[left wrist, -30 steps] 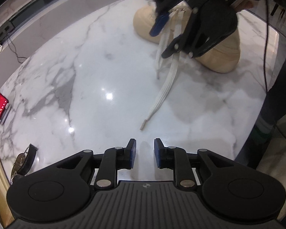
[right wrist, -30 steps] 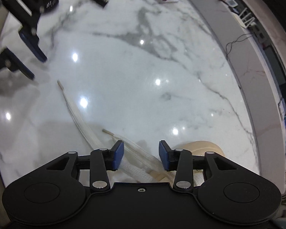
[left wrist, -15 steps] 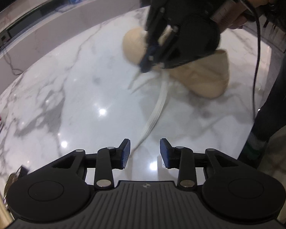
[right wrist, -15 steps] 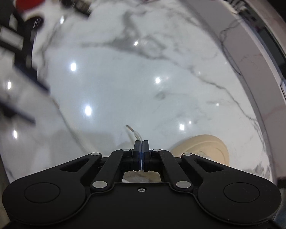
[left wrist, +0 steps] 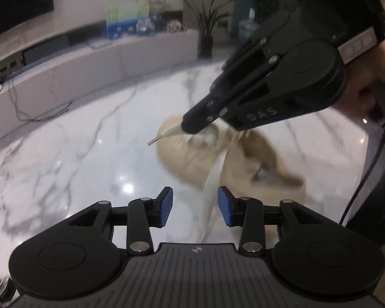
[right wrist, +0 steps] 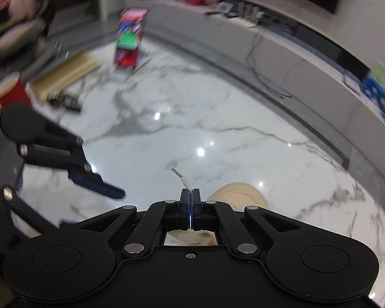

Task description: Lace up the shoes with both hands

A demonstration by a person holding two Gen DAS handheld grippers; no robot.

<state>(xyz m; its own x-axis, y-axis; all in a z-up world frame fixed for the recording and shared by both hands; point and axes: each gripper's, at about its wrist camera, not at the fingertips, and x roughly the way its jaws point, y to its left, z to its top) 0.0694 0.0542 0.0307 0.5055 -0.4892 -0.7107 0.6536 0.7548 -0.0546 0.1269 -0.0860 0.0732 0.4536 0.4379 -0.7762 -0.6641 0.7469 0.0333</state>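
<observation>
A beige shoe (left wrist: 218, 159) lies blurred on the white marble table (left wrist: 89, 154); its toe (right wrist: 240, 195) shows just past my right fingers. My right gripper (right wrist: 190, 200) is shut on one white lace end, whose metal-tipped aglet (right wrist: 178, 173) sticks out beyond the pads. From the left wrist view the right gripper (left wrist: 192, 128) hangs over the shoe with that lace tip (left wrist: 161, 137) poking left. The other lace (left wrist: 213, 182) runs from the shoe down between my left gripper's (left wrist: 194, 206) blue pads, which are opening and do not press on it.
A red phone-like box (right wrist: 129, 42) stands at the far side of the table, near a wooden board (right wrist: 66, 73) and a red cup (right wrist: 11, 92). A grey curved bench (left wrist: 89, 61) rings the table. A person's hand (left wrist: 364, 95) holds the right gripper.
My right gripper shut on a lace end and lifted it above the shoe, rolling as it rose. My left gripper widened and moved toward the shoe, so the other lace now runs between its pads.
</observation>
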